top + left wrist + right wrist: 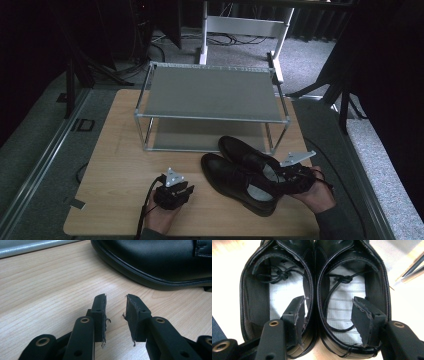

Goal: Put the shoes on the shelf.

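Still, the pair of black leather lace-up shoes could be dropped, since the right gripper's fingers were parted astride the adjoining inner walls, while the left gripper's were spread empty.

Your left matte-black two-jaw gripper carries a grey three-cornered plate on top, and a black cable trails from it. Your right black gripper bears a matching grey plate. Brass-coloured rivets stud the black jaw links, and the dark foam pads are frayed at their edges. You wear dark sleeves.
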